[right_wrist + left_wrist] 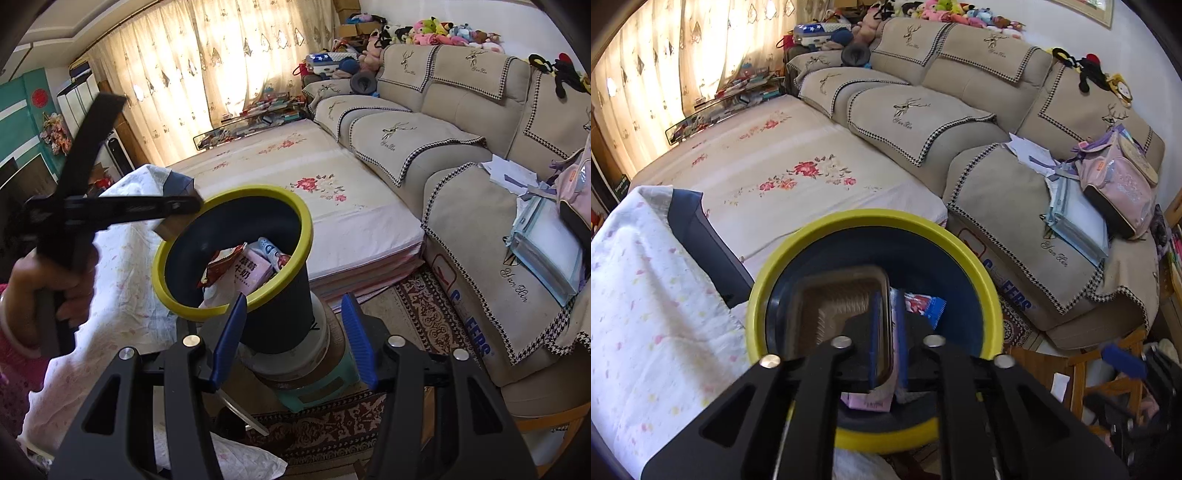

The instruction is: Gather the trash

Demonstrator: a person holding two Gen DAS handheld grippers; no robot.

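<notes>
A dark blue trash bin with a yellow rim (pixel 979 266) (pixel 303 221) stands on a small stool. Inside it lie a pink milk carton (pixel 251 273), a red snack wrapper (pixel 218 269) and a blue-and-white wrapper (pixel 931 306). My left gripper (pixel 888 332) is shut on the edge of a clear rectangular plastic tray (pixel 831 306) and holds it over the bin's mouth. In the right wrist view the left gripper (pixel 173 221) shows at the bin's far left rim with the tray end. My right gripper (pixel 295 339) is open and empty, in front of the bin.
A floral mattress (pixel 314 195) lies behind the bin. A beige sofa (pixel 461 122) with papers and a pink backpack (pixel 1119 188) runs along the right. A white floral cloth (pixel 646 295) covers something at left. A patterned rug (pixel 424 314) lies below.
</notes>
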